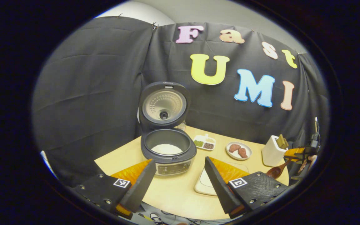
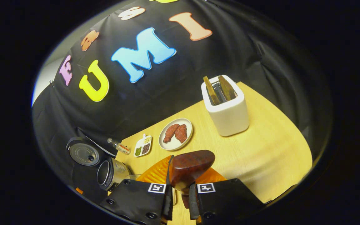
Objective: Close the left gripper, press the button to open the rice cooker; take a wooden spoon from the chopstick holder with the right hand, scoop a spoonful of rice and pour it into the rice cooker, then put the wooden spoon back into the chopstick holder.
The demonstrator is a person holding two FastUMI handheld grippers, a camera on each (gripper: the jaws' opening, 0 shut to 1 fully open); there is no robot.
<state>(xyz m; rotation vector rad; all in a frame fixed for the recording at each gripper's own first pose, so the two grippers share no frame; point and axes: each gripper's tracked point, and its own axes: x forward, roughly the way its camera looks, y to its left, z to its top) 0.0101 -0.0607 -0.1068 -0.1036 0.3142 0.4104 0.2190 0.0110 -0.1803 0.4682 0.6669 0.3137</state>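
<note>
Jaws above pale wooden table point(image 1: 180, 200)

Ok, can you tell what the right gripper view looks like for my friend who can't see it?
The right gripper is shut on a wooden spoon, its bowl sticking up over a yellow table. Beyond it stand a white chopstick holder, a plate of meat and a small divided dish, with the open rice cooker off to the left.

Rice cooker point(image 1: 168, 147) sitting open on the tabletop point(image 1: 180, 197)
To its right, in the left gripper view, a divided dish point(image 1: 204, 142), a plate point(image 1: 238, 150) and the chopstick holder point(image 1: 273, 152) are standing in a row
</note>
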